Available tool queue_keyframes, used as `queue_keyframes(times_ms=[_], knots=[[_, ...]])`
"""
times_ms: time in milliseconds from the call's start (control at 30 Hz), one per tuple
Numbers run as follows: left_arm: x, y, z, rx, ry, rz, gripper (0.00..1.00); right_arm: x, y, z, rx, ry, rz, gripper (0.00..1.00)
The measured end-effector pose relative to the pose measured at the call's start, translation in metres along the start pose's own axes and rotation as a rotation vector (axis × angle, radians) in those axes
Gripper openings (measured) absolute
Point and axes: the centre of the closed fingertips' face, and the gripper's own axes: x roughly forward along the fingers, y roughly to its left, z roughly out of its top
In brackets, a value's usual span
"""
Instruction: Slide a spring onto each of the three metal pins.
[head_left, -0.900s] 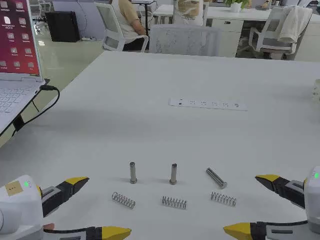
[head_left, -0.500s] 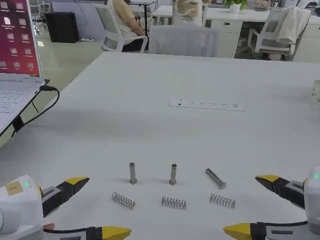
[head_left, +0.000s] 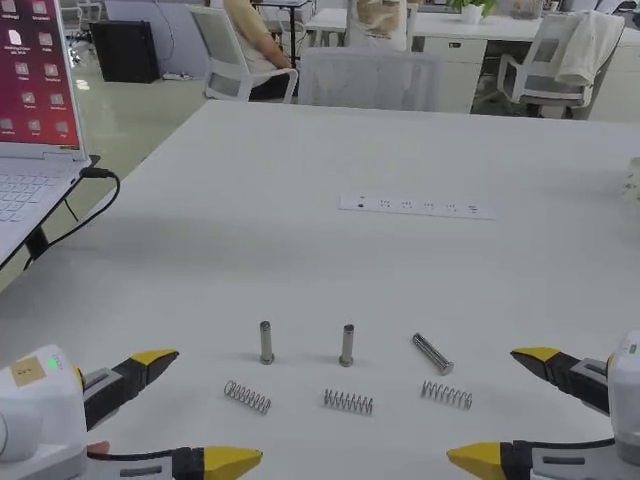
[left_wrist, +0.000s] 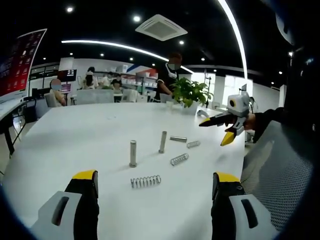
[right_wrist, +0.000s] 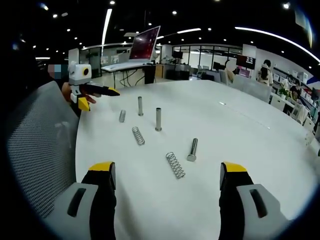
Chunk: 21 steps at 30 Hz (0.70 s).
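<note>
Three metal pins stand or lie in a row on the white table: the left pin (head_left: 266, 342) and middle pin (head_left: 347, 345) are upright, the right pin (head_left: 432, 354) lies on its side. In front of each lies a spring: left spring (head_left: 247, 397), middle spring (head_left: 348, 403), right spring (head_left: 447, 395). My left gripper (head_left: 195, 408) is open at the near left, its yellow-tipped jaws wide apart and holding nothing. At the near right my right gripper (head_left: 510, 406) is open too. The left gripper view has the nearest spring (left_wrist: 145, 181) ahead; the right gripper view has a spring (right_wrist: 175, 164) beside the lying pin (right_wrist: 192, 149).
A white power strip (head_left: 416, 208) lies mid-table beyond the pins. An open laptop (head_left: 30, 120) with a black cable (head_left: 85, 205) sits at the far left edge. Office chairs (head_left: 366, 80) and a seated person are behind the table.
None of the pins, springs or grippers has moved; the small shift in the picture comes from the head camera.
</note>
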Motion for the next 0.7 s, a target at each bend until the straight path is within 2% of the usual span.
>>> queue_keyframes(times_ms=[700], knots=[[0.0002, 0.0026, -0.0012, -0.002, 0.004, 0.006, 0.92, 0.0004, -0.0014, -0.0023, 0.009, -0.001, -0.001, 0.85]])
